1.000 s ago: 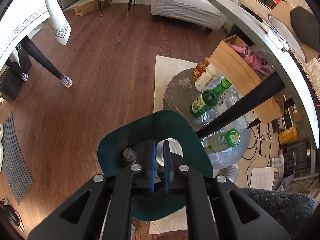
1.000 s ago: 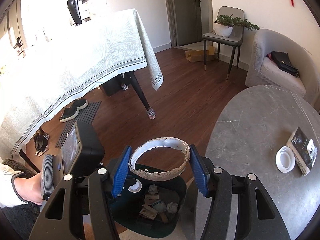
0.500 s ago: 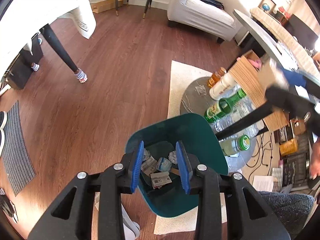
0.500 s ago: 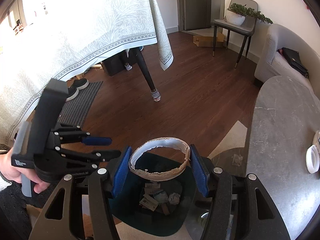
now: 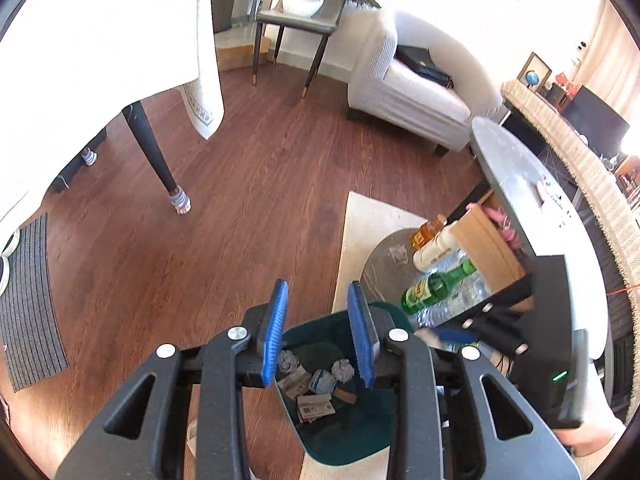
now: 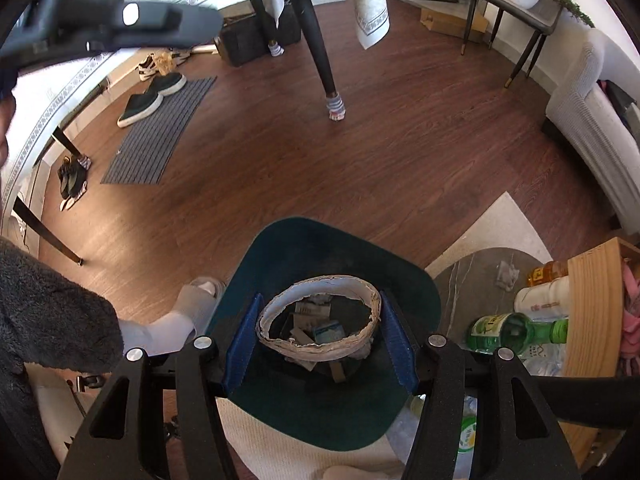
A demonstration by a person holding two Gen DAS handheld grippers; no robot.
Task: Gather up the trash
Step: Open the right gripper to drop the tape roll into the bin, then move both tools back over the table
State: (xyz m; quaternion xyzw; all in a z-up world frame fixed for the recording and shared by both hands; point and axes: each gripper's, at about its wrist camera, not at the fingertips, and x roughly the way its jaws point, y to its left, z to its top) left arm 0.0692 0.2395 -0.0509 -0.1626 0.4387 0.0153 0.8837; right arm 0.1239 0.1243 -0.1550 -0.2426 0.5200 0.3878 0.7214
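Here, torn cardboard ring (image 6: pixel 320 318) pinched in right tool (image 6: pixel 320 344), over rounded teal bin (image 6: pixel 340 412)

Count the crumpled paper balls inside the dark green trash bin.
2 visible in the dark green trash bin: one crumpled ball at the left, another at the right. More may lie hidden under other trash.

The wood floor (image 6: pixel 360 168) carries a teal bin (image 6: pixel 416 288) directly under the right tool (image 6: pixel 320 338), part on a pale rug (image 6: pixel 496 232). A striped mat (image 6: pixel 160 132) with dark slippers (image 6: pixel 154 96) lies ahead, left of the tool. Right of it, bottles (image 6: pixel 516 330) lie on a low grey surface (image 6: pixel 472 268).
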